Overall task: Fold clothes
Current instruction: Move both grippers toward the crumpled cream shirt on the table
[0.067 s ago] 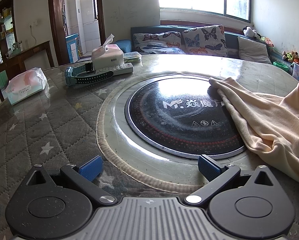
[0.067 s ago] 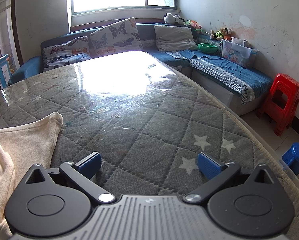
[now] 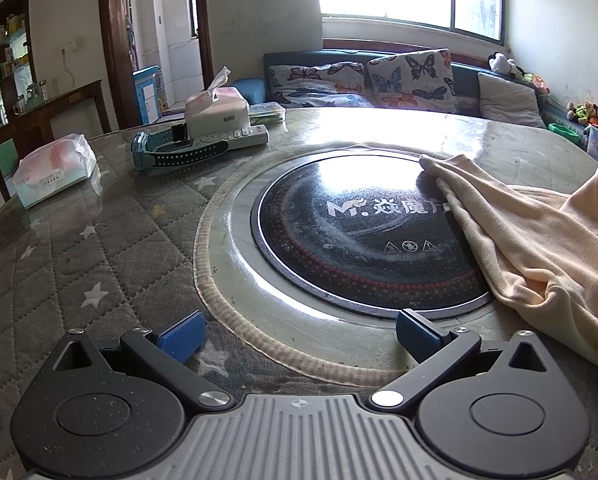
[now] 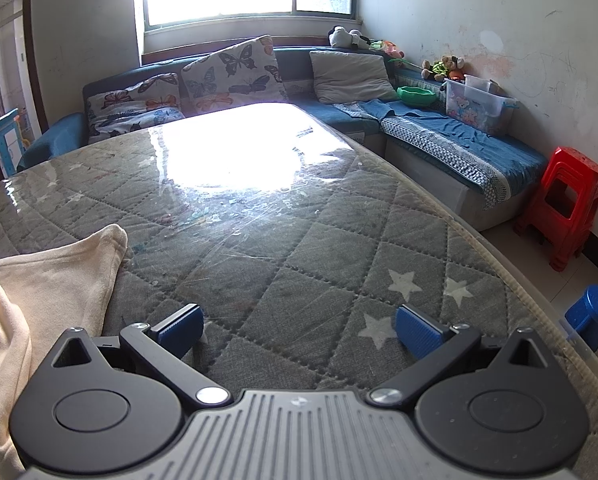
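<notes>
A cream garment (image 3: 531, 248) lies crumpled at the right of the left wrist view, one end draped over the black round hotplate (image 3: 363, 236) set in the table. My left gripper (image 3: 297, 332) is open and empty, low over the hotplate's near rim, left of the cloth. The same garment (image 4: 47, 284) shows at the left edge of the right wrist view. My right gripper (image 4: 299, 326) is open and empty over the grey quilted tabletop (image 4: 299, 248), to the right of the cloth and apart from it.
At the table's far left stand a tissue box (image 3: 215, 114), a remote (image 3: 239, 138), a teal strap-like thing (image 3: 171, 150) and a wipes pack (image 3: 53, 170). A sofa (image 4: 439, 136), a red stool (image 4: 565, 208) and a blue container (image 4: 591, 316) are beyond the table's right edge.
</notes>
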`<action>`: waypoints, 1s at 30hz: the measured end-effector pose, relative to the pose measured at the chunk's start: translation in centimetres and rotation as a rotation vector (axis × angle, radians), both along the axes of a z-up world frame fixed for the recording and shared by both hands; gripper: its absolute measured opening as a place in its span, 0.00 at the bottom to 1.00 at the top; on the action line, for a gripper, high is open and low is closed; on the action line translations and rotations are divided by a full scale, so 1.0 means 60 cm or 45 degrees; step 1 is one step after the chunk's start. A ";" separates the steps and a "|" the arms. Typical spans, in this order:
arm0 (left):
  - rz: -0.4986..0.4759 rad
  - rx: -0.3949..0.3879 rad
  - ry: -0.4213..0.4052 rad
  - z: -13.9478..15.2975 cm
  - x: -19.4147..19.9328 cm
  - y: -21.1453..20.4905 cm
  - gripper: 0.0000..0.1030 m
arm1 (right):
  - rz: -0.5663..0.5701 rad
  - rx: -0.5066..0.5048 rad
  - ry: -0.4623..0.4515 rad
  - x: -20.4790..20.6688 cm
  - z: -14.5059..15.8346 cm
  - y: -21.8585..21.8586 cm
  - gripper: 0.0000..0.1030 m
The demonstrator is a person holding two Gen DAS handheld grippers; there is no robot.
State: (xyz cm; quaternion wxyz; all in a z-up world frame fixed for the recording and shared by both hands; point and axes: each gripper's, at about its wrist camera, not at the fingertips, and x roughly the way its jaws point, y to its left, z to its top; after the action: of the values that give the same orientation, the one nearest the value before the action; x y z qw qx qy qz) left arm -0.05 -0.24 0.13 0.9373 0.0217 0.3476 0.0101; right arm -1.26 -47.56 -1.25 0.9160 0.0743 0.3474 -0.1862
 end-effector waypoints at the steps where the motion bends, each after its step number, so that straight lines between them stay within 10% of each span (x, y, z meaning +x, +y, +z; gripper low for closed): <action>1: 0.008 0.002 0.008 0.001 0.000 -0.002 1.00 | 0.008 0.000 0.000 -0.001 0.000 0.000 1.00; 30: -0.028 0.012 0.151 0.041 -0.095 -0.150 1.00 | 0.392 -0.103 -0.008 -0.165 0.058 0.139 1.00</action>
State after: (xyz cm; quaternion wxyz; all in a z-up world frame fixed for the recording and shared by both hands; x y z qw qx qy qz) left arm -5.78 -9.22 2.61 0.9150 0.0304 0.4022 0.0002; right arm -11.15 -39.23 2.21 0.9371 -0.0162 0.3439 -0.0573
